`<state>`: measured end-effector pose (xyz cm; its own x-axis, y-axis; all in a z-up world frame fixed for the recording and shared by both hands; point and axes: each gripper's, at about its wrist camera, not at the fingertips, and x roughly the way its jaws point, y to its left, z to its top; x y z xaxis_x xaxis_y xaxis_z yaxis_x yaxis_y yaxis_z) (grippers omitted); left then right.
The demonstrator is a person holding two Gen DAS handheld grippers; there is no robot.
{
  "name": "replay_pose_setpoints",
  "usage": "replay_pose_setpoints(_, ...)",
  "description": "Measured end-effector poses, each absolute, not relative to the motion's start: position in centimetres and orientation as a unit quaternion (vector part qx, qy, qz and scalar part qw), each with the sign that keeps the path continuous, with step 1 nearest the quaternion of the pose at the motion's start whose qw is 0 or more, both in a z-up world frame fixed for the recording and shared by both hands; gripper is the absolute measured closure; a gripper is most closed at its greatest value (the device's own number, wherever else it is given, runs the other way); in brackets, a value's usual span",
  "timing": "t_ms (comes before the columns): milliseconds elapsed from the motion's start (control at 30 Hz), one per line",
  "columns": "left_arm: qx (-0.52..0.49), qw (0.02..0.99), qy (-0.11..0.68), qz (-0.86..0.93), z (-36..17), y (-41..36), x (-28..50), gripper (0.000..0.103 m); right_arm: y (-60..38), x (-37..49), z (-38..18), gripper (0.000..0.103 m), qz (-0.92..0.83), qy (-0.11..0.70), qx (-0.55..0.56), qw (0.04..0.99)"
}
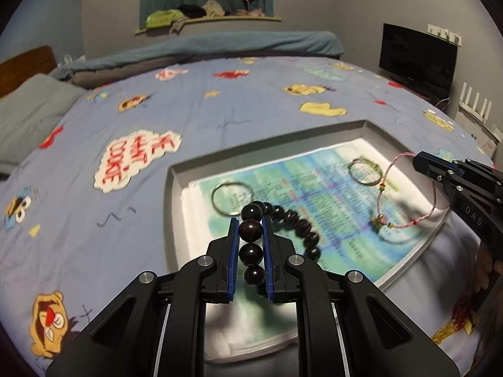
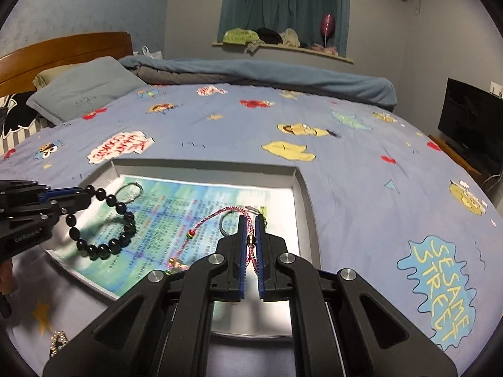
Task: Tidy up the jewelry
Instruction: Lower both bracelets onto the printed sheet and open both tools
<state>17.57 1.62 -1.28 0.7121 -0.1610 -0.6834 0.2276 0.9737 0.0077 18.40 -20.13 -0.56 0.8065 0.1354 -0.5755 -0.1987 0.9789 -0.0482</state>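
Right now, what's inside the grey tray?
The grey tray holds a printed paper liner with two thin metal rings lying on it. The tray floor beneath the liner is hidden.

A tray lies on the bed, with a printed sheet inside it. On the sheet lie two thin rings, one toward the tray's left end, the other toward its right. The left tongs hang over the tray's left part, clamping a bead bracelet whose loop droops over the sheet. The right tongs hang over the right part, pinching a cord bracelet. Behind the tray, a rolled blanket lies along the bed's far edge, a pillow to its left.
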Motion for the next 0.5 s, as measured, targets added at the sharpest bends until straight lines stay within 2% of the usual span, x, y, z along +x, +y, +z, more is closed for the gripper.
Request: replay_pose_setpoints(500,0.041,0.912,0.399,-0.081,-3.9,2.8,18.8,0.088,-19.1,19.8,-2.8,0.098,0.068,0.347,-0.084,0.932)
